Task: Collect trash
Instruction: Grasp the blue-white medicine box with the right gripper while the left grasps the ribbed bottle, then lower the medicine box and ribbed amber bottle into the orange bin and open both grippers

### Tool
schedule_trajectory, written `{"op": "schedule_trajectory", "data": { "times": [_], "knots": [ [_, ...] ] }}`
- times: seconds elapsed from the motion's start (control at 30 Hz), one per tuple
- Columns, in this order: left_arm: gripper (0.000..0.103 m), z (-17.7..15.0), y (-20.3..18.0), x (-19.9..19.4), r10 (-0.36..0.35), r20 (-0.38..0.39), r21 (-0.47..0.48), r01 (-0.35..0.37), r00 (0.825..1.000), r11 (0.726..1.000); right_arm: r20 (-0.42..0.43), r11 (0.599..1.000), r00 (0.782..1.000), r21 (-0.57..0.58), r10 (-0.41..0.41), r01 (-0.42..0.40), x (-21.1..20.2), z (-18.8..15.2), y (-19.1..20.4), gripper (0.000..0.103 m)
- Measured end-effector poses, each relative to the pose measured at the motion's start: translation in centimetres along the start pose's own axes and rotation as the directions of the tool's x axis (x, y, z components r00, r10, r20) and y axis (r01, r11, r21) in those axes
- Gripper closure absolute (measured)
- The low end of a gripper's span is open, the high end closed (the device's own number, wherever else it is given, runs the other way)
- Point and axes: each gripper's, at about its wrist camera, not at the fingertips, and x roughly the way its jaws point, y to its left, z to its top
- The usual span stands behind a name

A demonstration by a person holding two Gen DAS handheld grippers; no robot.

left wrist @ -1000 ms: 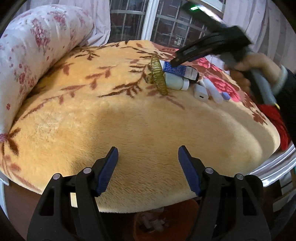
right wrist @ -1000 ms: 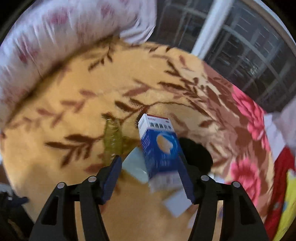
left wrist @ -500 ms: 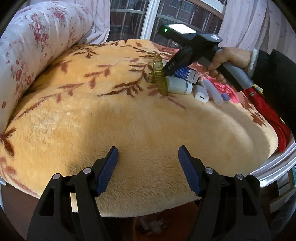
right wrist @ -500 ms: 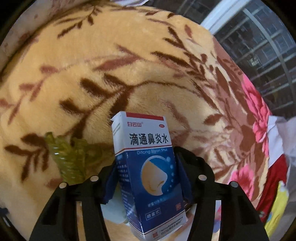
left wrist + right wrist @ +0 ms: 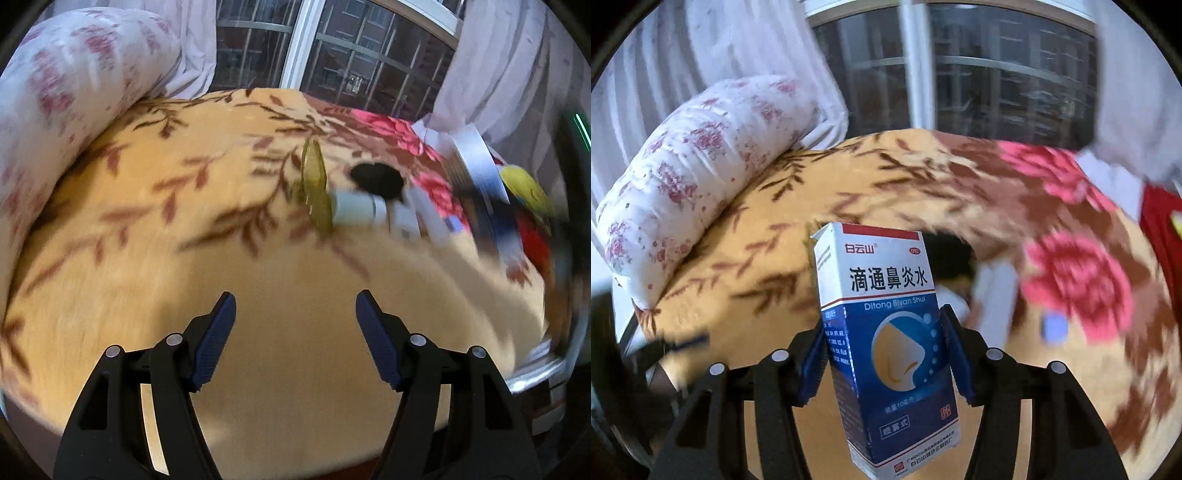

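My right gripper (image 5: 884, 350) is shut on a blue and white nasal spray box (image 5: 886, 332) and holds it upright above the bed. In the left wrist view the box shows only as a blur (image 5: 480, 177) at the right. On the blanket lie a green ribbed piece (image 5: 314, 188), a white bottle (image 5: 356, 208), a black object (image 5: 376, 179) and small white pieces (image 5: 424, 214). My left gripper (image 5: 295, 325) is open and empty, low over the near part of the blanket, well short of the pile.
The bed carries a yellow floral blanket (image 5: 184, 258). A floral pillow roll (image 5: 55, 110) lies at the left. A window with curtains stands behind. A metal bed rail (image 5: 546, 365) runs at the right edge, with red and yellow cloth (image 5: 528, 206) near it.
My right gripper closed on the box in the pile, lifted it off the blanket and swung it away to the right. My left gripper stayed open and shifted only a little.
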Motion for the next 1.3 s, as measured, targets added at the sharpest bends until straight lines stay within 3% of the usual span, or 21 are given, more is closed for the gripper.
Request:
{"op": "schedule_trajectory", "data": {
  "times": [0.07, 0.2, 0.33, 0.53, 0.6, 0.67, 0.7, 0.97, 1.17, 1.3],
  "knots": [
    [0.037, 2.7, -0.3, 2.0, -0.026, -0.024, -0.029, 0.025, 0.999, 0.999, 0.019, 0.998, 1.0, 0.07, -0.009, 0.008, 0.3, -2.0, -1.9, 0.047],
    [0.037, 6.1, -1.8, 5.8, 0.013, -0.054, -0.059, -0.016, 0.998, 0.998, 0.066, 0.974, 0.998, 0.224, 0.006, -0.021, 0.6, -5.7, -5.6, 0.048],
    [0.037, 8.4, -3.0, 9.6, 0.078, -0.077, -0.073, -0.083, 0.994, 0.994, 0.119, 0.972, 0.993, 0.233, -0.005, -0.023, 0.5, -6.4, -6.5, 0.049],
    [0.037, 9.9, -2.4, 14.0, 0.163, -0.093, -0.117, -0.173, 0.982, 0.978, 0.102, 0.971, 0.995, 0.234, 0.018, -0.041, 2.2, -6.8, -6.5, 0.05],
    [0.046, 9.9, -1.9, 14.9, 0.166, -0.104, -0.128, -0.179, 0.981, 0.976, 0.102, 0.97, 0.994, 0.239, 0.028, -0.052, 2.4, -7.2, -6.6, 0.05],
    [0.064, 9.7, -1.4, 15.3, 0.171, -0.113, -0.139, -0.186, 0.979, 0.973, 0.106, 0.966, 0.994, 0.252, 0.039, -0.065, 2.5, -7.3, -7.0, 0.05],
    [0.064, 9.7, -1.1, 15.4, 0.165, -0.113, -0.15, -0.181, 0.98, 0.972, 0.108, 0.963, 0.993, 0.259, 0.046, -0.072, 2.5, -7.4, -7.1, 0.051],
    [0.064, 9.5, -1.7, 12.6, 0.179, -0.035, -0.119, -0.182, 0.983, 0.976, 0.131, 0.975, 0.991, 0.223, -0.027, -0.003, 1.4, -6.8, -6.0, 0.052],
    [0.064, 8.9, -3.3, 5.4, 0.177, 0.097, -0.013, -0.177, 0.979, 0.984, 0.179, 0.981, 0.984, 0.194, -0.018, -0.018, -1.4, -5.1, -4.5, 0.052],
    [0.064, 6.8, -4.2, -0.6, 0.149, 0.168, 0.034, -0.157, 0.974, 0.987, 0.2, 0.986, 0.98, 0.159, 0.011, -0.043, -3.6, -5.0, -2.3, 0.052]
  ]
}}
